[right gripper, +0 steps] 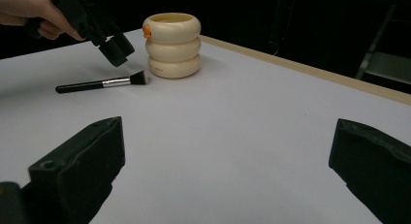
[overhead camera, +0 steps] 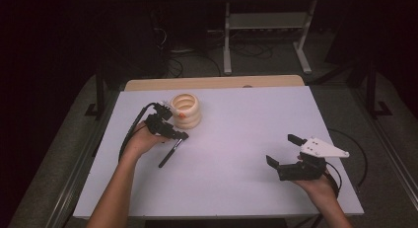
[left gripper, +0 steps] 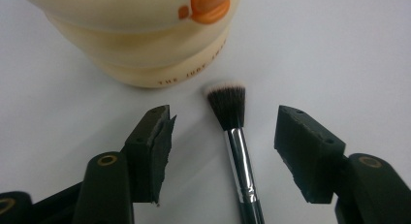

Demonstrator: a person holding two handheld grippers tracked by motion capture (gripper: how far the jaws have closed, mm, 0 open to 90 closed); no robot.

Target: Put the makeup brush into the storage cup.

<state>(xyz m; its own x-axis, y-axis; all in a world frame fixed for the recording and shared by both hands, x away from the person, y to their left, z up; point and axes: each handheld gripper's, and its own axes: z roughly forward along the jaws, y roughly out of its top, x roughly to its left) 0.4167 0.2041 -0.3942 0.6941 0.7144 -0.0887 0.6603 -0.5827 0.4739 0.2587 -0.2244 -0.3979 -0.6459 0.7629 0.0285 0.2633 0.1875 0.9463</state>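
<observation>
A makeup brush (overhead camera: pixel 170 154) with a black handle, silver ferrule and dark bristles lies flat on the white table (overhead camera: pixel 236 134), bristles toward a cream ribbed cup (overhead camera: pixel 186 110) with an orange mark. My left gripper (overhead camera: pixel 178 135) hovers over the brush head. In the left gripper view the brush (left gripper: pixel 237 151) lies between the jaws of that gripper (left gripper: pixel 225 120), which stand apart on either side and do not touch it, with the cup (left gripper: pixel 145 40) just beyond. My right gripper (overhead camera: pixel 281 149) rests open near the table's right front with nothing between its jaws (right gripper: pixel 228 151).
The right gripper view looks across the table at the brush (right gripper: pixel 102 83), the cup (right gripper: pixel 173 44) and the left gripper (right gripper: pixel 116 48). A wooden edge strip (overhead camera: pixel 212 83) runs along the table's far side. Dark floor, cables and a metal stand (overhead camera: pixel 266 35) lie beyond.
</observation>
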